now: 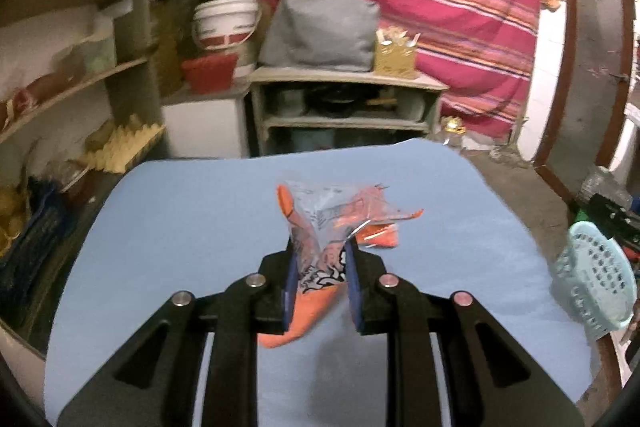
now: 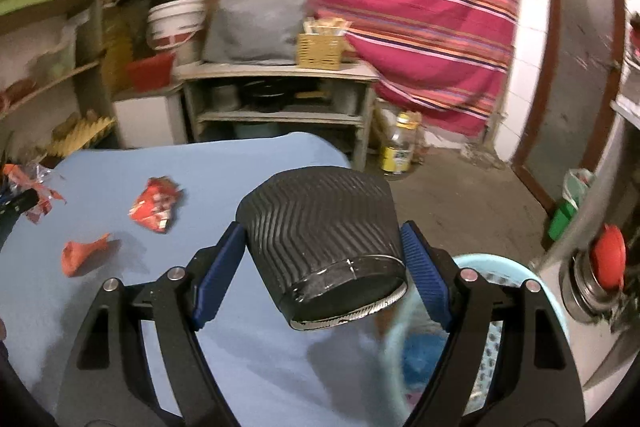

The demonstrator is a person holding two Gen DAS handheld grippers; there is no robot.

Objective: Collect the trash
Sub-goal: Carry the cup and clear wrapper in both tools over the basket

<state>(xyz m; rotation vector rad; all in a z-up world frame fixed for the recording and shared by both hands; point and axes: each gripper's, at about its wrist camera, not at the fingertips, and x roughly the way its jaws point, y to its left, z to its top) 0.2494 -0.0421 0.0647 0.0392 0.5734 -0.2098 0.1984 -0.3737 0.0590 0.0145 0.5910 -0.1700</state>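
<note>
My left gripper [image 1: 322, 251] is shut on a crumpled clear-and-orange snack wrapper [image 1: 316, 223], held a little above the blue table [image 1: 180, 227]. An orange piece [image 1: 378, 239] shows just behind the wrapper; I cannot tell if it belongs to it. My right gripper [image 2: 322, 233] holds a black ribbed cup [image 2: 320, 211] between its blue pads, tilted, over the table's right edge. A crumpled red wrapper [image 2: 156, 205] and an orange scrap [image 2: 82, 257] lie on the blue table [image 2: 120, 307]. A pale teal basket [image 2: 516, 279] stands beside the table, just right of the cup.
The teal basket [image 1: 592, 287] also shows at the table's right side in the left wrist view. Behind the table stand a low grey cabinet [image 1: 344, 107], cluttered shelves [image 1: 80, 87] and a striped red cloth [image 1: 440, 7]. A bottle [image 2: 398, 147] stands on the floor; a red-lidded metal container [image 2: 600, 275] is at right.
</note>
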